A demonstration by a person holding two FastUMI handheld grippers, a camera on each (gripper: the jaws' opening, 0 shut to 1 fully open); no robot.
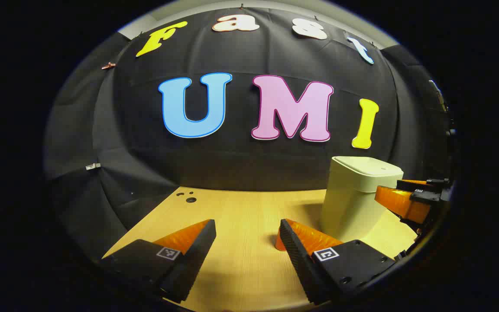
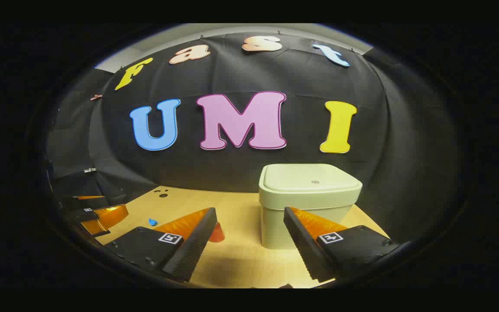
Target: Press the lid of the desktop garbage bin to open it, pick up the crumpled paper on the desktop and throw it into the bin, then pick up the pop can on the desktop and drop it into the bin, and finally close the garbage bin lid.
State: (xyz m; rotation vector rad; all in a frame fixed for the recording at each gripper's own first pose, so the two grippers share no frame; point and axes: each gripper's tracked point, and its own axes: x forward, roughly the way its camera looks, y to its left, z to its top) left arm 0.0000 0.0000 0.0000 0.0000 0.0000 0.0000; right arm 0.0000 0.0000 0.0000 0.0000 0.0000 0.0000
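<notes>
Sitting on the far right part of the wooden desk, the garbage bin has its lid flat and closed, so the first step, pressing the lid, is not done yet. In the right gripper view, the right gripper faces the bin, which is just ahead and a little to the right. Its two fingers are spread wide with nothing between them. The lid is higher than the fingertips, so I think this gripper must go up and forward to press down on it.

In the left gripper view, the left gripper is also spread wide and holds nothing. The bin is off to its right, so the right gripper is nearer.
</notes>
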